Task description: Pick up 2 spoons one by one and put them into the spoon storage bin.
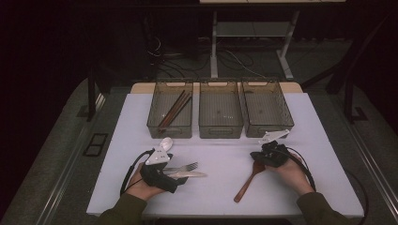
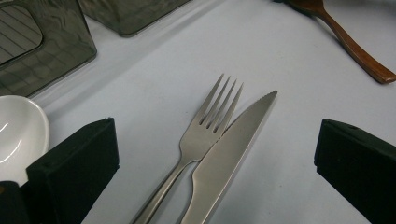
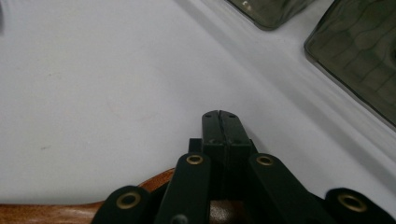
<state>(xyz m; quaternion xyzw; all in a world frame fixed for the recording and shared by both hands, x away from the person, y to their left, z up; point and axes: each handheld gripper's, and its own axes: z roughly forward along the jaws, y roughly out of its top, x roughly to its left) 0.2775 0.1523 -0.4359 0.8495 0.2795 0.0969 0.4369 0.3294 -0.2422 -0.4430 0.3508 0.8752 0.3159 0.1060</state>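
Sorting cutlery into bins: status early, by judgement, one bin stocked and four loose pieces left on the table.

Nearest the person, left gripper (image 1: pixel 170 174): jaws spread wide, low over the white table (image 1: pixel 220 192), straddling the handles of a steel fork (image 2: pixel 205 135) and a steel table knife (image 2: pixel 229 154) that lie side by side, touching, tips pointing away. Neither is gripped yet. A white ceramic spoon (image 2: pixel 16 133) lies just beside that gripper's left jaw.

Right gripper (image 1: pixel 267 157): jaws pressed together with no gap, as the right gripper view shows; nothing seen between them. It rests over the bowl end of a wooden spoon (image 1: pixel 248 180), whose handle runs back toward the person. Whether it touches the spoon cannot be told.

Farther off, three smoky translucent bins in a row at the table's far edge. Left bin (image 1: pixel 157 123): holds dark wooden chopsticks (image 1: pixel 174 110). Middle bin (image 1: pixel 220 129) and right bin (image 1: pixel 281 121): nothing visible inside.

Outstanding: fork, knife, both spoons.
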